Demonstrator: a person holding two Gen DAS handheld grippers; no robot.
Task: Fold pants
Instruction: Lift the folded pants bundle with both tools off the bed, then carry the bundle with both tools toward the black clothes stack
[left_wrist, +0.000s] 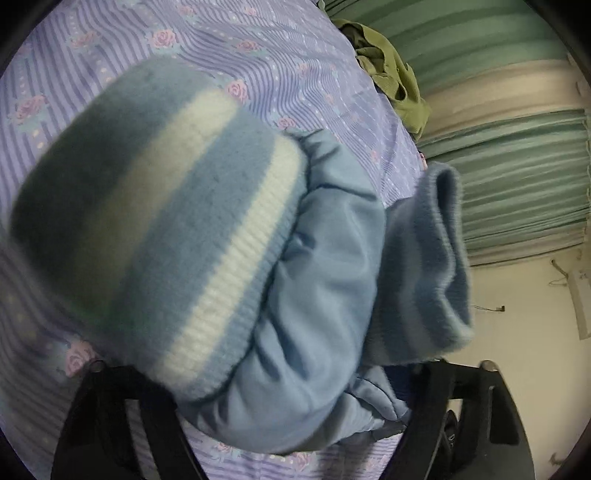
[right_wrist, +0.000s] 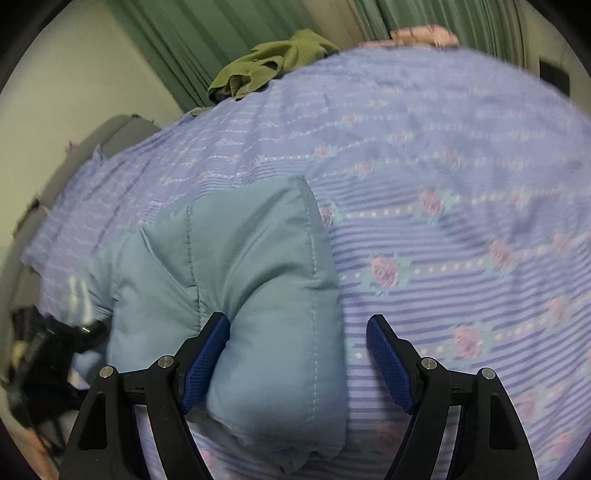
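Pants: we saw the light blue padded pants (right_wrist: 236, 295) bunched on the bedspread (right_wrist: 461, 184), filling the middle of both views.
Cuffs: the knitted blue-and-white striped cuff (left_wrist: 173, 229) bulged at 9 o'clock of the left view; a second cuff (left_wrist: 428, 266) stood up at 3 o'clock.
Left tongs: the left tongs (left_wrist: 295, 417) had the pants heaped between their black arms; the tips were hidden, so we could not tell whether they gripped.
Right tongs: the right tongs (right_wrist: 299, 354) stood spread apart; the pants pressed against the blue pad (right_wrist: 207, 354) at 7 o'clock, while the other pad (right_wrist: 388, 362) was clear of them, over the bedspread.
Background: an olive garment (right_wrist: 273, 62) lay at 12 o'clock near the green curtain (left_wrist: 509, 177).
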